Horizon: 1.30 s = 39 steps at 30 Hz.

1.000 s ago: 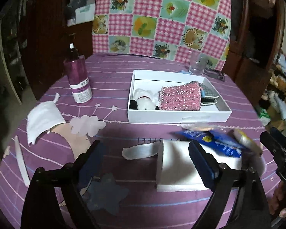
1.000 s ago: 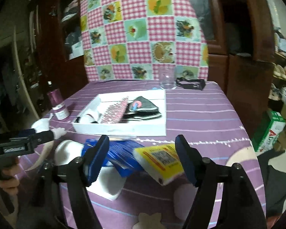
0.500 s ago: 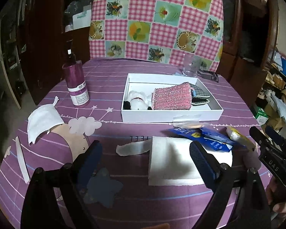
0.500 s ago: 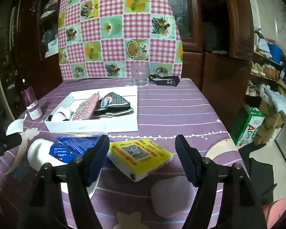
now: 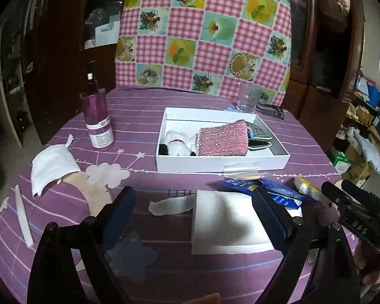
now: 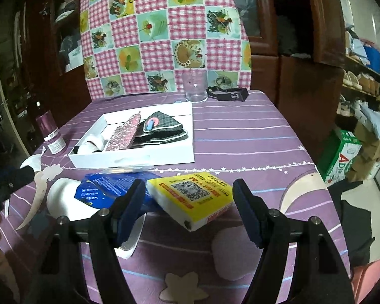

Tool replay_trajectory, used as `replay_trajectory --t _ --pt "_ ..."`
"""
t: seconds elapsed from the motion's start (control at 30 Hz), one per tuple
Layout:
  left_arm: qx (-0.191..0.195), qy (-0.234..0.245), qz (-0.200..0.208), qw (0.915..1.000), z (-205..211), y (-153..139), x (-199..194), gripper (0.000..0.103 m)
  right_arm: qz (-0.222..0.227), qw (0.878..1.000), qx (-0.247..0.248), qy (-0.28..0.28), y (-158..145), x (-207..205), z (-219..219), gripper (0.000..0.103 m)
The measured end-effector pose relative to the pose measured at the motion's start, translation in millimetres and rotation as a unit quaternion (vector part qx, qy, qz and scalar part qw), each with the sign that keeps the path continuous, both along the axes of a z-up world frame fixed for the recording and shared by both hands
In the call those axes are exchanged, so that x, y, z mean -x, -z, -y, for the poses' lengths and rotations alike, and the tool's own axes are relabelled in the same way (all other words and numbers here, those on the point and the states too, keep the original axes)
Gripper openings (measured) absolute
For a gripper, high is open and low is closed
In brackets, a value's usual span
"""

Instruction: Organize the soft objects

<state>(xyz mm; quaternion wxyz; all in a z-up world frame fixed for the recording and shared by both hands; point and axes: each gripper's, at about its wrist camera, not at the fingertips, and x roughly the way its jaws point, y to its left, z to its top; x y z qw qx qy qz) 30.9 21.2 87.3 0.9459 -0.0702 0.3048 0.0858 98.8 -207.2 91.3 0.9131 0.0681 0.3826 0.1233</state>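
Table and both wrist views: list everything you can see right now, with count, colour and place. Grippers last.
box: 1, white, mid-table
scrub pad: 1, pink, in box
plaid pouch: 1, dark, in box, right of pad
plush toy: 1, white and black, box's left end
bottle: 1, purple, left of box
glass: 1, clear, behind box
sponge pack: 1, yellow, near right gripper
blue packet: 1, left of sponge pack
white pad: 1, near left gripper
cloth: 1, white, table's left edge
left gripper: open, empty
right gripper: open, straddling sponge pack
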Motion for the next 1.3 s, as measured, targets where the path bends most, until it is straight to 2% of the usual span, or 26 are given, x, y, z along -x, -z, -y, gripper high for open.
replay_trajectory --t 0.13,0.2,0.23,0.33,0.43,0.67,0.9,1.0,1.13,1.3 --pt "-0.023 0.01 0.004 0.9997 7.7 8.7 -5.3 0.091 -0.007 1.0 -0.018 0.002 -3.9 0.7 6.3 0.072" --pt "-0.035 0.019 0.0 0.9992 12.1 13.1 -8.2 0.082 -0.007 1.0 -0.017 0.001 -6.6 1.6 8.0 0.072" --pt "-0.033 0.03 0.003 0.999 14.2 15.7 -8.4 0.076 -0.006 1.0 -0.017 0.002 -7.6 2.1 8.7 0.072" --pt "-0.016 0.052 0.013 0.9984 16.4 20.0 -7.6 0.073 -0.007 1.0 -0.022 0.013 -11.5 3.9 17.5 0.072" --pt "0.009 0.076 0.022 0.9968 17.7 21.8 -5.9 0.062 -0.005 0.999 -0.028 0.029 -13.1 7.0 29.4 0.072" --pt "0.059 0.096 0.048 0.9925 15.8 18.8 -1.3 0.059 -0.032 0.997 -0.03 0.057 -1.6 6.7 48.2 0.072" --pt "0.104 0.093 0.056 0.9887 6.4 20.1 -0.1 0.059 -0.041 0.995 -0.087 0.004 3.4 6.2 40.4 0.072" --pt "0.106 0.089 0.049 0.9891 5.6 22.0 -1.3 0.059 -0.033 0.995 -0.094 -0.007 2.4 8.6 35.6 0.072" --pt "0.098 0.086 0.042 0.9906 7.3 23.5 -2.5 0.059 -0.004 0.998 -0.067 -0.022 -3.7 15.6 23.6 0.072" --pt "0.083 0.082 0.032 0.9926 9.7 25.2 -5.6 0.059 0.016 0.994 -0.076 -0.07 -7.7 24.9 9.9 0.071"
